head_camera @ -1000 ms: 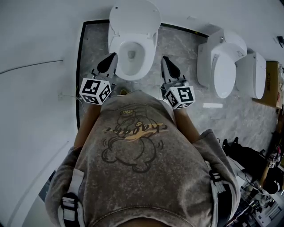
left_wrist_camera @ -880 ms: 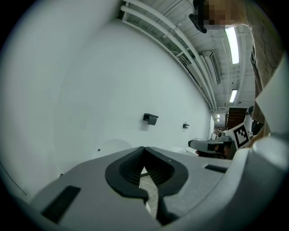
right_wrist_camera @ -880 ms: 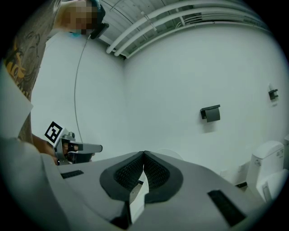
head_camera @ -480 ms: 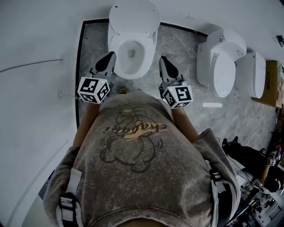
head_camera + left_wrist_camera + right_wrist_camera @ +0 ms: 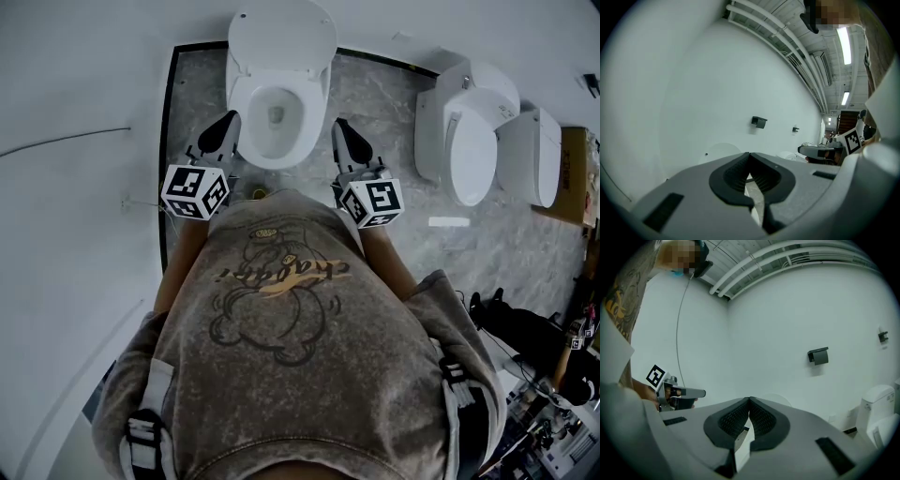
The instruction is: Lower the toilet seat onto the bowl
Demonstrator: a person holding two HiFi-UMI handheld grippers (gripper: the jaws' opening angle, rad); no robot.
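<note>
Nothing really moves since a second ago | left gripper (image 5: 231, 118) jaws pressed together, empty | right gripper (image 5: 338, 124) same deal | bowl (image 5: 312, 127) right between them | seat (image 5: 281, 37) up, beyond both tips, untouched

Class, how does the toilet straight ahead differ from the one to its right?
The near toilet is open, its bowl showing; the right toilet has its lid down. The near toilet stands straight ahead; the right toilet stands off to the side. Both are white.

White walls (image 5: 717, 84) enclose a grey marbled floor (image 5: 375, 103), with tube lights (image 5: 843, 44) overhead.
</note>
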